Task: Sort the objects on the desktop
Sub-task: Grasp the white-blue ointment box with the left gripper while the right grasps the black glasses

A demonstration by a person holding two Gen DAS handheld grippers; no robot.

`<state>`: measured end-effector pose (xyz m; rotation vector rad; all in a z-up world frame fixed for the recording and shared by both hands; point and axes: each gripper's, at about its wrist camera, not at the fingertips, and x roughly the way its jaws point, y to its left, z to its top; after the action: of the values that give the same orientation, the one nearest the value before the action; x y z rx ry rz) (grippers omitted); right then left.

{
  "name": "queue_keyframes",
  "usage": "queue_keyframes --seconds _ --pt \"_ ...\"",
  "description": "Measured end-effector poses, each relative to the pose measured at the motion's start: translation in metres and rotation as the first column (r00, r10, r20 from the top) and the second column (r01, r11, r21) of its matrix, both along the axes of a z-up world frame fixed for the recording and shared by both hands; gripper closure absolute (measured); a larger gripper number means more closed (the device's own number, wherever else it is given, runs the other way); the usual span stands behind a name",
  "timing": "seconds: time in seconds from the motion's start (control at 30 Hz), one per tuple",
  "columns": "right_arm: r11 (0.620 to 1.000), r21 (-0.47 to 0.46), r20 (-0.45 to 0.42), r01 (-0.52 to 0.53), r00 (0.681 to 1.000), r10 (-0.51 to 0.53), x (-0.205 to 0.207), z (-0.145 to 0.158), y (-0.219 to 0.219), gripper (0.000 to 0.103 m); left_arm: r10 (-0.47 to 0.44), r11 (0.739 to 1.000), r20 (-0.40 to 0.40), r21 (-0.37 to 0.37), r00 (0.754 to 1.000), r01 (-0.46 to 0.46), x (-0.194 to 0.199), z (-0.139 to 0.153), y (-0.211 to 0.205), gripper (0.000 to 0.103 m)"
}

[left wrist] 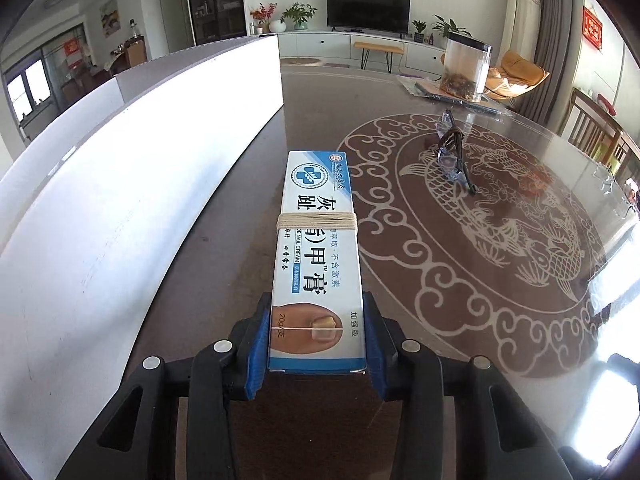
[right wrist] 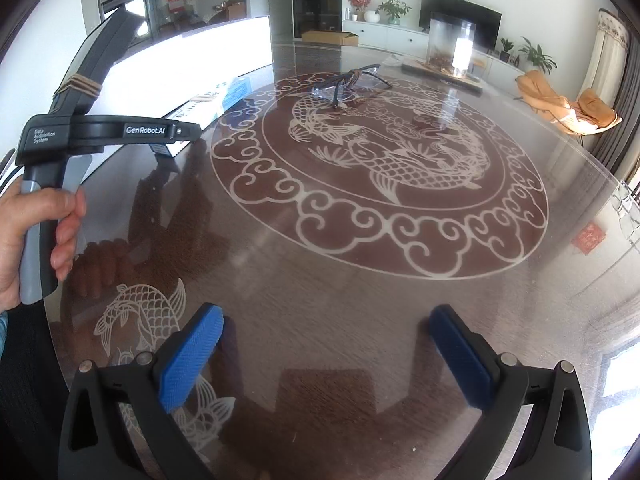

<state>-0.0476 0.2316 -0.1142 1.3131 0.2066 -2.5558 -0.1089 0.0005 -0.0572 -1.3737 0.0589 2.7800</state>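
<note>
The left claw (left wrist: pixel 318 334) is clamped on the near end of a long white-and-blue cardboard nail-cream box bound with a band of pale string (left wrist: pixel 316 248), its blue pads (left wrist: pixel 256 348) pressing the box's two long sides. The box's long axis runs straight away from the claw toward the far side of the worktop, so most of its length sticks out unsupported ahead of the grip. It sits just beside the tall white panel (left wrist: pixel 120 152) that runs along the left, and the right wrist view shows the box (right wrist: pixel 218 100) lying low along the foot of that panel (right wrist: pixel 192 60). I cannot tell whether its underside touches the glossy brown round worktop with a pale fish-and-cloud pattern (left wrist: pixel 500 260). The right claw (right wrist: pixel 326 354) is held wide apart and empty over the near part of the worktop (right wrist: pixel 360 280). A pair of clear-lensed glasses with thin dark arms (right wrist: pixel 350 82) rests on the far side of the pattern, ahead of the right claw and well apart from it, right of the boxed load; the right hand looks the better placed for them.
</note>
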Motion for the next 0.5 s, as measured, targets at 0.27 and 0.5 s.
queue_keyframes --seconds 0.27,0.5 --pt "1.000 0.000 0.000 0.000 1.000 0.000 -0.0001 0.0000 0.0000 0.000 0.005 1.000 -0.011 0.001 1.000 -0.005 0.0083 -0.0001 -0.0036 0.061" --pt "1.000 -0.012 0.003 0.002 1.000 -0.002 -0.0041 0.0007 0.0010 0.000 0.005 1.000 -0.014 0.006 1.000 -0.005 0.0085 -0.0004 -0.0019 0.061"
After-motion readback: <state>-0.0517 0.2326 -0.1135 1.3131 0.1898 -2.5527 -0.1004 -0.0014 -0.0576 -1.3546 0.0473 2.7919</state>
